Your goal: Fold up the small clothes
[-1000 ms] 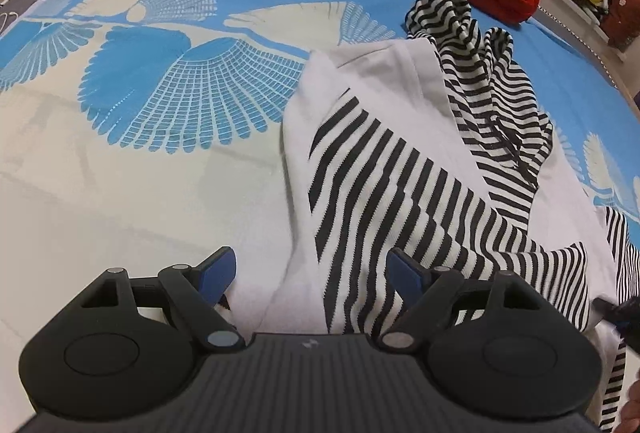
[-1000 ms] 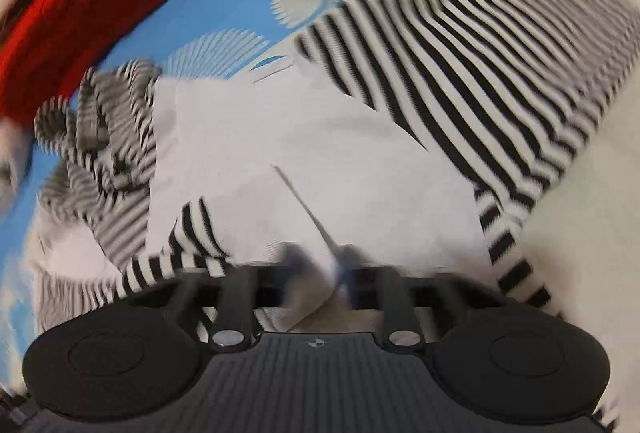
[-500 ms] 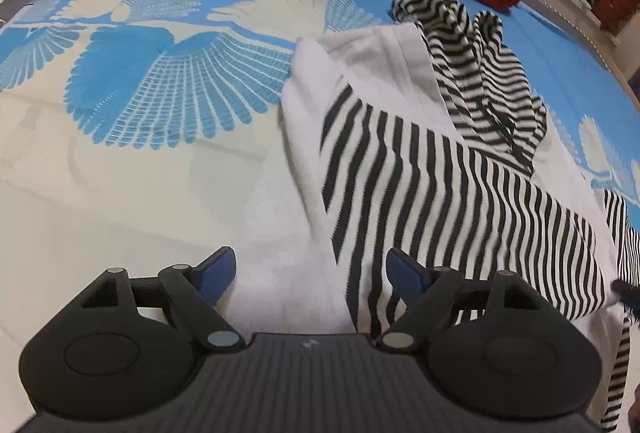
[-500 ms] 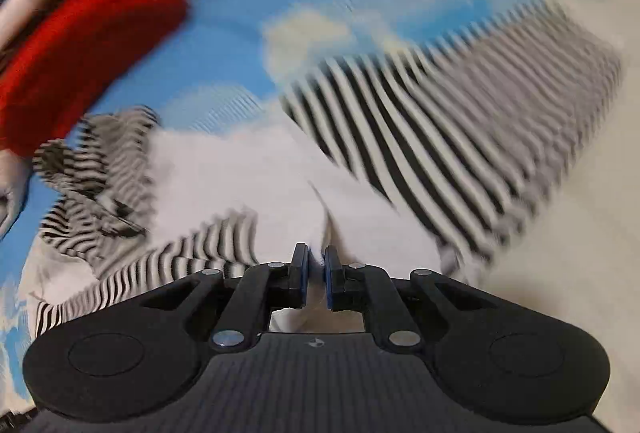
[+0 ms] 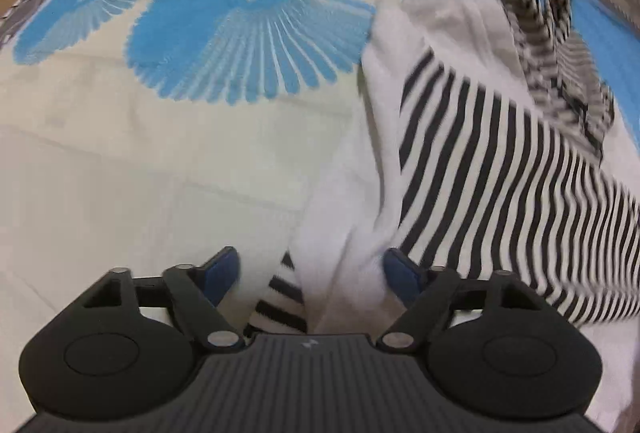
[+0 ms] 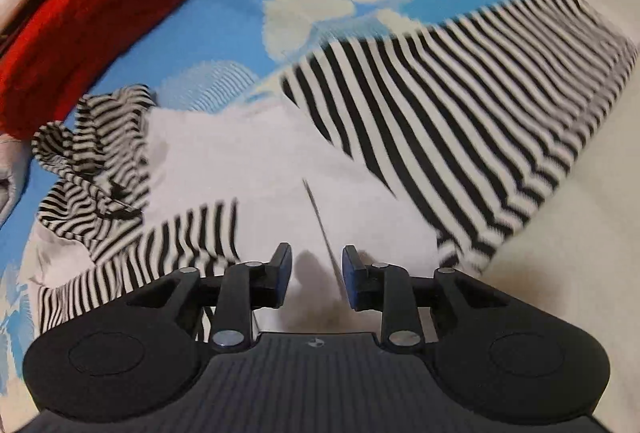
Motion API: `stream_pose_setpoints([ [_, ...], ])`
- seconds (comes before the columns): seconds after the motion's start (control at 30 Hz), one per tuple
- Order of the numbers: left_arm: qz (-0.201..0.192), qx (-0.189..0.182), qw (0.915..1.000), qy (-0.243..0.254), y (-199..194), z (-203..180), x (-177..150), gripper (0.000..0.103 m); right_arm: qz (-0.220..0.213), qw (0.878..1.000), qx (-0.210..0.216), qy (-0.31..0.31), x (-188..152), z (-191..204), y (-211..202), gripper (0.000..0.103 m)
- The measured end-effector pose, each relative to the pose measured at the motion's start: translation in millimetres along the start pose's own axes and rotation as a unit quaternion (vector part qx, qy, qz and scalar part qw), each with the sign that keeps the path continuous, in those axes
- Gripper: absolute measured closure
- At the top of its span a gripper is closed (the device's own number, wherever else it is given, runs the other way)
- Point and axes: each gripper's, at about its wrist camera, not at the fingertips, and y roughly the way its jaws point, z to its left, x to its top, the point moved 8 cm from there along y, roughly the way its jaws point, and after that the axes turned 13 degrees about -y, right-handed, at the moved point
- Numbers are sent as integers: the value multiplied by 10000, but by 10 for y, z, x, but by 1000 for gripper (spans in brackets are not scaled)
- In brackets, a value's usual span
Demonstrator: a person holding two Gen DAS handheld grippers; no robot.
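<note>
Since a second ago the right gripper point(image 6: 316, 265) has let go: its blue-padded jaws, then pinched shut on a fold of white cloth, have just been opening and now stand apart, with the white panel and its dark seam line lying flat between them, untouched. On the other side the left gripper point(image 5: 310, 271) has just been closing somewhat, though it is released too, its blue pads point(image 5: 218, 273) clear of the cloth; a white fold and a striped edge of the garment now run up between its jaws (earlier the fabric lay mostly ahead of them).

Outward from both, the small white garment with black-and-white striped panels point(image 6: 440, 121) lies spread on the blue and cream bedcover with a fan-shaped feather print point(image 5: 224, 45). Its striped sleeve lies folded across the white body, and a bunched striped hood or collar point(image 6: 92, 161) sits at the far end. Beyond that, near the bed's edge, rests a thick red knitted item point(image 6: 80, 25).
</note>
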Motion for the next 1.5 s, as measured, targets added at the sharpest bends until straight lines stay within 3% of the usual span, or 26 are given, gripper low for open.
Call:
stream_pose_setpoints([
  [0.07,-288,-99,9995,116,-128,-109,53,33,-59,9998,144,-143,22,1,-52,68],
  [0.13,-316,-401,9982,299,-163,-262,42,33,140,9993,275,-194,-3,-8,3,68],
  [0.2,-98,-648,9973,343,-128,-353,-38,33,419,9988,171,-161,-86,-60,87,68],
  [0.3,387,-446,9976,364,58,-320,-177,33,541,9985,30,-49,-125,-166,101,68],
  [0.33,391,-430,9979,298,71,-299,-173,33,511,9987,34,-42,-106,-176,86,68],
  [0.53,-506,-648,9938,752,-290,-551,-34,33,-295,9994,156,16,272,-395,-246,68],
  [0.7,-709,-793,9880,1119,-408,-780,-151,33,-775,9966,-77,275,577,-1024,-440,68],
  [0.9,-947,-924,9821,1341,-458,-963,-181,32,-1049,9884,-535,960,689,-1962,-466,68],
  [0.97,-899,-962,9826,1309,-460,-973,-193,29,-1124,9841,-723,1172,677,-2290,-447,68],
  [1.03,-927,-953,9827,1286,-466,-980,-189,17,-1148,9804,-841,1363,663,-2563,-403,68],
  [1.1,-957,-969,9823,1286,-475,-989,-180,17,-1174,9757,-891,1621,628,-2813,-360,68],
  [1.2,-963,-1033,9820,1255,-483,-995,-175,16,-1190,9667,-959,2051,572,-3088,-277,66],
  [1.4,-920,-1033,9825,1248,-476,-979,-176,16,-1367,9587,-914,2320,562,-3219,-141,66],
  [1.43,-925,-1028,9827,1235,-477,-969,-168,16,-1402,9587,-916,2299,572,-3219,-138,67],
  [1.5,-931,-1030,9831,1191,-481,-946,-146,16,-1507,9589,-936,2212,570,-3191,-126,89],
])
